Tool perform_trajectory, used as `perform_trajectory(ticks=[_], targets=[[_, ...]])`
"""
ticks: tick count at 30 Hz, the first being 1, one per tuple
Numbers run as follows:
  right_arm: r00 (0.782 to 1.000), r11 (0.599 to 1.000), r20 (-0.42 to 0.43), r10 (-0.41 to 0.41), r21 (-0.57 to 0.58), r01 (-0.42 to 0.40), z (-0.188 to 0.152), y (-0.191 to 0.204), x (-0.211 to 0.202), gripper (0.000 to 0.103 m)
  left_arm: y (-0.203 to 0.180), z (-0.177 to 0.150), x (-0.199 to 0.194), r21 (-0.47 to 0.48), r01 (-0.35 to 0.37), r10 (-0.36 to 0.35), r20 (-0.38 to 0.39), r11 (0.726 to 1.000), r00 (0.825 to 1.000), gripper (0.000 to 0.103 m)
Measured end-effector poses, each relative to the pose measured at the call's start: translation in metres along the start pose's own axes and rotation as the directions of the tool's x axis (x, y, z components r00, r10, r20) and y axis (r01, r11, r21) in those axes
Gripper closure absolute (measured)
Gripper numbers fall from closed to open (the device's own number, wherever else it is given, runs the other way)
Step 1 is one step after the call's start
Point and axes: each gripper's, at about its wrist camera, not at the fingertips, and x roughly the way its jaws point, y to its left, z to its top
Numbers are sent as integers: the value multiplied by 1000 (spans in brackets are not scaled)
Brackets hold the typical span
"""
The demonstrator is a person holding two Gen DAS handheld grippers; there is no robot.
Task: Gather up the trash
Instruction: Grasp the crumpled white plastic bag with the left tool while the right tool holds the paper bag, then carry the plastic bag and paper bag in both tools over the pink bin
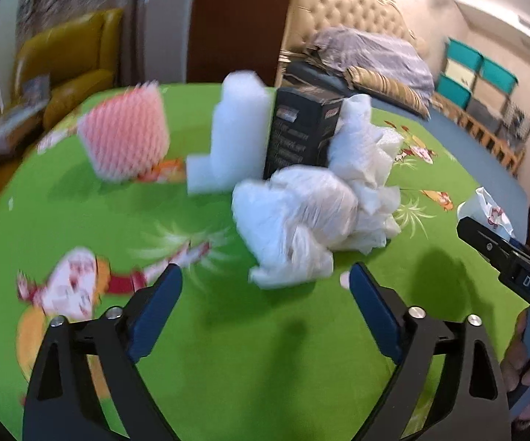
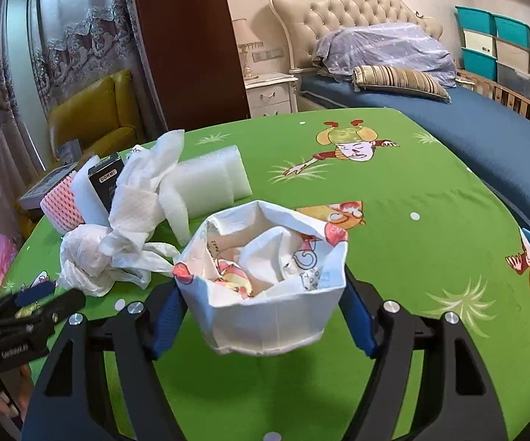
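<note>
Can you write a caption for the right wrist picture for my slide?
Right gripper holds an open white paper bag above the green tablecloth, beside a pile of crumpled tissue.

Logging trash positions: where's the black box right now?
The black box stands upright mid-table in the left wrist view, between the white foam block on its left and crumpled tissue on its right.

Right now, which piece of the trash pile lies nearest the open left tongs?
The crumpled white plastic bag, just ahead of the left tongs. The tissue wad, black box, white foam and pink foam net sit farther back.
</note>
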Motion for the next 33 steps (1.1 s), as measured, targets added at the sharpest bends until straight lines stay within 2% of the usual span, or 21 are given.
perform_trajectory(ticks=[2,5,7,8,9,12,17,21,25,30,33], targets=[[1000,1000,3,0,-9,0,0,1,0,31,-2,8,3,31,-13,13,-5,999,1000,21],[1000,1000,8,0,-10,0,-1,2,-2,31,-4,14,15,54,10,-7,-47,998,999,32],[1000,1000,3,1,-6,-1,-2,1,-1,31,-7,13,21,65,27,-24,-56,998,998,44],[1000,1000,3,1,-4,-1,-2,1,-1,31,-10,11,20,72,29,-26,-46,997,999,61],[1000,1000,4,2,-2,-2,-2,1,-1,31,-12,10,19,77,23,-20,-35,997,999,70],[1000,1000,-1,3,-2,-3,-2,0,0,31,-16,5,4,66,39,-40,17,997,999,79],[1000,1000,-4,5,-6,-5,-3,1,0,31,-12,-7,-24,63,13,-18,92,998,996,80],[1000,1000,-2,5,-10,-5,-2,1,0,31,1,-19,-46,10,-28,27,144,1000,989,80],[1000,1000,5,16,-21,-16,-2,4,-2,31,12,-28,-59,-31,-46,50,165,998,985,80],[998,997,57,23,-72,-19,-3,13,-15,31,25,-33,-70,-61,-63,73,180,996,981,80],[996,994,63,59,-90,-54,-7,21,-23,31,28,-36,-78,-71,-69,81,194,995,978,80]])
